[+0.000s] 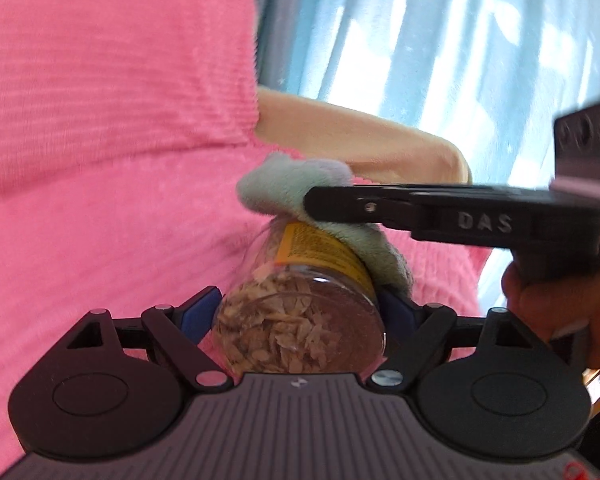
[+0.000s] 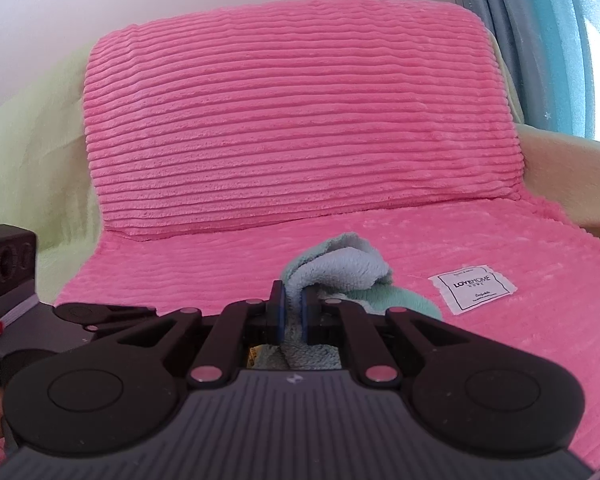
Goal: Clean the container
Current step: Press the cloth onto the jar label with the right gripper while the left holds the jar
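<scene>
The left gripper (image 1: 300, 312) clamps a clear jar (image 1: 300, 320) between its blue pads (image 1: 198, 312), the base toward the camera. The jar holds pale flakes and wears a yellow label (image 1: 320, 250). Beyond the jar's far end, the right gripper (image 2: 293, 312) is clenched on a pale green cloth (image 2: 340, 268), which lies pressed over the jar's top and right side. In the left view that gripper comes in from the right, with a hand (image 1: 556, 304) below its body. A pink ribbed cushion (image 2: 300, 120) fills the space ahead of both tools, and a white tag (image 2: 472, 288) lies on the pink cover to the right gripper's right.
</scene>
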### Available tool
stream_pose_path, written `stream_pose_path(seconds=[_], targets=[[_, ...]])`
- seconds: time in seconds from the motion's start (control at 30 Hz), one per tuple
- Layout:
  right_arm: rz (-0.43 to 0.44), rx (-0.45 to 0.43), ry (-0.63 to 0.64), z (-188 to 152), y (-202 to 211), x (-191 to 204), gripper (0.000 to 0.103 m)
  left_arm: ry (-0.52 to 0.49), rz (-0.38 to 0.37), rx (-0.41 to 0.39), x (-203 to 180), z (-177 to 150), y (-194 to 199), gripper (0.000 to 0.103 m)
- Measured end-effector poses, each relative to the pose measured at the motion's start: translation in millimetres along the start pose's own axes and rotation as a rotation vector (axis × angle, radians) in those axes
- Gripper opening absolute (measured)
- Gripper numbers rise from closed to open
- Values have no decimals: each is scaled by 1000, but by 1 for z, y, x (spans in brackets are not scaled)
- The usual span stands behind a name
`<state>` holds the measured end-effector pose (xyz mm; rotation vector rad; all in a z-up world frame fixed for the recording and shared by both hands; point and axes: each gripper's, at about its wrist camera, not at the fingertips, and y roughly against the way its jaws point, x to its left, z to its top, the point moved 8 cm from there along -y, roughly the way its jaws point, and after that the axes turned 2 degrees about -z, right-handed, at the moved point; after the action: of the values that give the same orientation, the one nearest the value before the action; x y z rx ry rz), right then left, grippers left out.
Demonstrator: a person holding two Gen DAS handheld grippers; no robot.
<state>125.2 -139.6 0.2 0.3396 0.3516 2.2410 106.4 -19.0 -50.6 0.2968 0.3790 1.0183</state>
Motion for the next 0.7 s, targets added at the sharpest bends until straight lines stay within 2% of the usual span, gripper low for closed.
stream_pose_path(seconds=[0.1, 0.17, 0.4, 0.63, 0.7], targets=[[3, 0, 3, 0, 0, 1, 5, -132, 41, -9, -13, 4, 0, 82], [4, 0, 8, 0, 0, 2, 5, -146, 48, -3, -15, 4, 0, 82], [10, -1, 11, 0, 0, 3, 5, 23, -2, 10, 0, 1, -3, 86], [14, 3, 8, -1, 0, 3, 5, 244, -80, 54, 16, -9, -10, 88], [15, 4, 7, -1, 1, 3, 6, 248, -82, 48, 16, -10, -11, 87]])
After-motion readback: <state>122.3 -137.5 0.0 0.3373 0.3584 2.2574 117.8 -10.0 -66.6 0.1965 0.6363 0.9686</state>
